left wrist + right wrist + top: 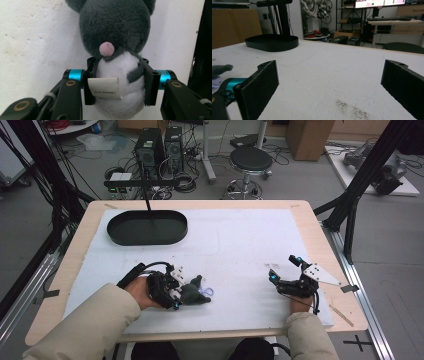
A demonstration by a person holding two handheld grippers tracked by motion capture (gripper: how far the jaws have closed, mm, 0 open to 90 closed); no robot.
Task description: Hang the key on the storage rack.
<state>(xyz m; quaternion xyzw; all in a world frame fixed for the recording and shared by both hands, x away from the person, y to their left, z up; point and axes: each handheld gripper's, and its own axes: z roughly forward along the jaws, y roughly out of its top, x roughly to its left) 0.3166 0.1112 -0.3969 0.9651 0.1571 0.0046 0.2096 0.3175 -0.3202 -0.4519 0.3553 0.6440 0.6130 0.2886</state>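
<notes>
Seen from above, the left gripper [179,292] sits at the near left of the white mat [240,240], its jaws closed around a small grey plush toy [192,292] that lies on the mat. The person's left hand [140,292] holds it, a beige sleeve [85,330] behind. The right gripper [284,268] rests at the near right, well apart from the toy, jaws spread wide with nothing between them. A black oval tray [147,227] stands at the far left of the mat. A round stool [251,160] stands on the floor beyond the table.

In the left gripper view, both pads press into the toy's white belly [120,100], one on each side. A pink nose [107,48] sits above, and a white label [105,87] lies against one pad.

In the right gripper view, the two jaws stand far apart over bare mat. The tray [272,42] lies far off to the left. A bit of grey plush [220,68] shows at the left edge. A dark speckled stain [352,108] marks the mat between the jaws.
</notes>
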